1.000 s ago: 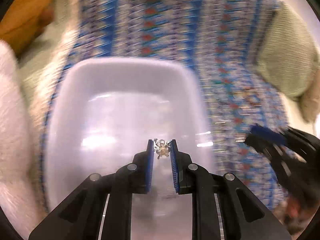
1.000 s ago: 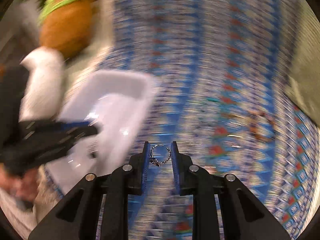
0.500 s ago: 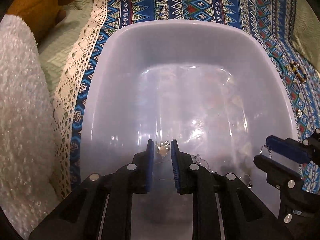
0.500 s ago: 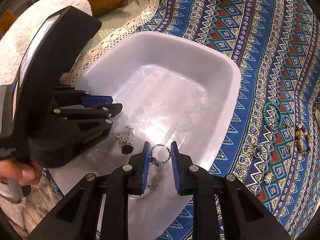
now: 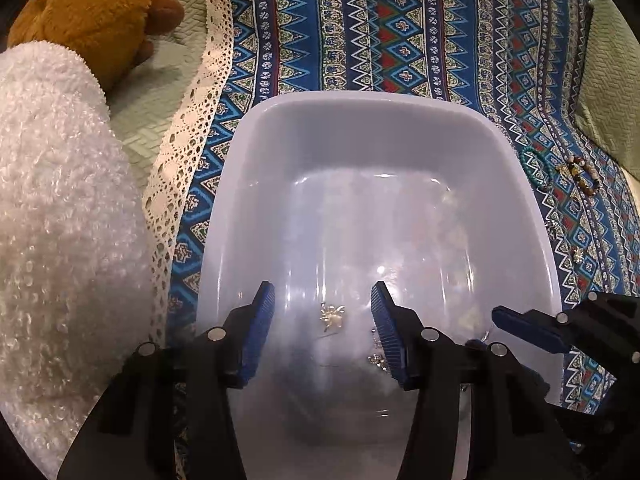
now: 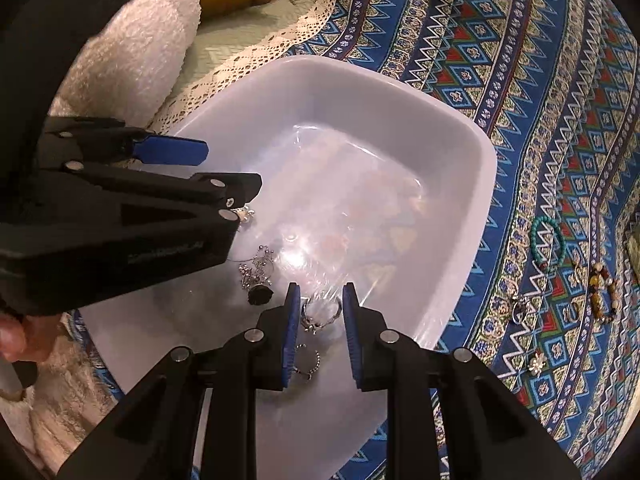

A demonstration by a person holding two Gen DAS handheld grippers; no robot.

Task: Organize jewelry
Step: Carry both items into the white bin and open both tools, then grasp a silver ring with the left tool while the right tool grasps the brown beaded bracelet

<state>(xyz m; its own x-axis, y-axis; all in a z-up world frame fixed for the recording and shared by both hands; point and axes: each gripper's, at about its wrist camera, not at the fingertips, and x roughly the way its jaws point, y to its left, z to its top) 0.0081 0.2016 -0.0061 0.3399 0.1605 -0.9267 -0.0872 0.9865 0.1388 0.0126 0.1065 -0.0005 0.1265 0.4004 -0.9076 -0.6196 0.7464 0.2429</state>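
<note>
Left gripper (image 5: 322, 320) is spread wide over the bowl (image 5: 360, 120) with the pearl brooch (image 5: 332, 317) lying loose on the bottom between its pads, while only the right view shows the right gripper (image 6: 318, 312) pinching a ring (image 6: 320, 314) above the bowl's near side, bracelets (image 6: 548, 244) sitting outside it.

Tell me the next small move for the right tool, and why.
Probably open the right tool: it is clamped on the silver ring over the white tub, while the left tool is open, its pearl brooch in the tub.
</note>
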